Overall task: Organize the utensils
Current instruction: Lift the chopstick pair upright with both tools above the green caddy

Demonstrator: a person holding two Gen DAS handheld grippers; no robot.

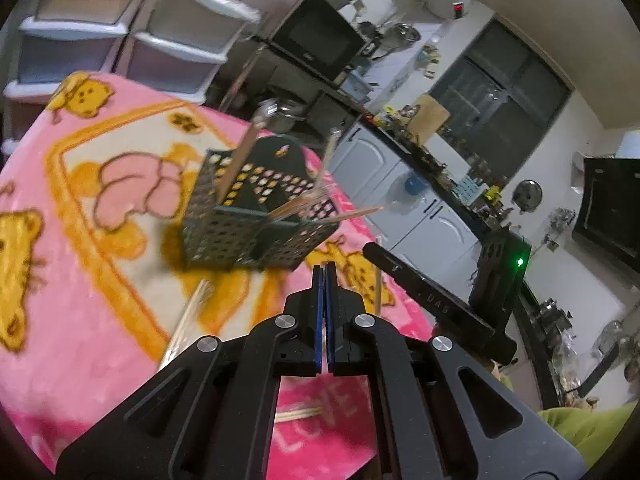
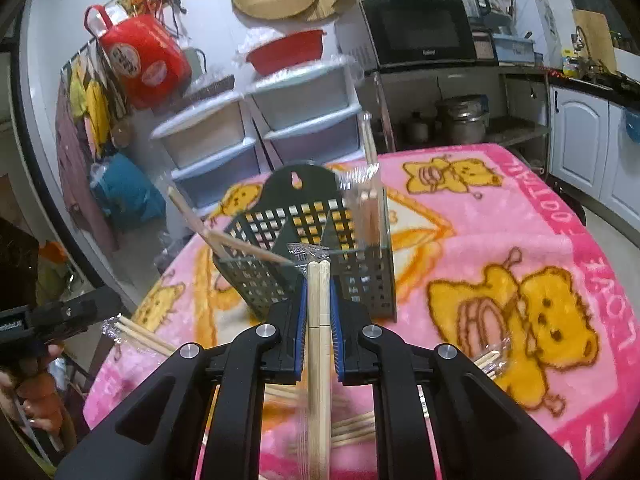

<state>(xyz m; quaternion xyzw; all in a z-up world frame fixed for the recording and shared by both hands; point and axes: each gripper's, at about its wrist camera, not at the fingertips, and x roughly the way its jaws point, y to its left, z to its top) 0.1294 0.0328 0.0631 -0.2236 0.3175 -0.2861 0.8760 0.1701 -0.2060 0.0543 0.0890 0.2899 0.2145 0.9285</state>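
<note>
A dark green perforated utensil basket [image 1: 248, 216] [image 2: 304, 256] stands on the pink blanket, with wrapped wooden chopsticks [image 1: 240, 156] [image 2: 370, 200] leaning in its compartments. My right gripper [image 2: 319, 276] is shut on a wrapped pair of chopsticks [image 2: 319, 320], held just in front of the basket's near wall. My left gripper [image 1: 324, 268] is shut and empty, just short of the basket. The right gripper's body [image 1: 436, 300] shows at the right of the left wrist view. More wrapped chopsticks [image 2: 140, 336] [image 1: 188, 316] lie on the blanket.
The pink cartoon blanket [image 2: 500, 240] covers a round table. Plastic drawer units [image 2: 248, 132] stand behind it, with a microwave [image 2: 416, 32], pots, and kitchen cabinets [image 1: 400, 196] beyond. More chopsticks [image 2: 488, 360] lie at the right and near edge.
</note>
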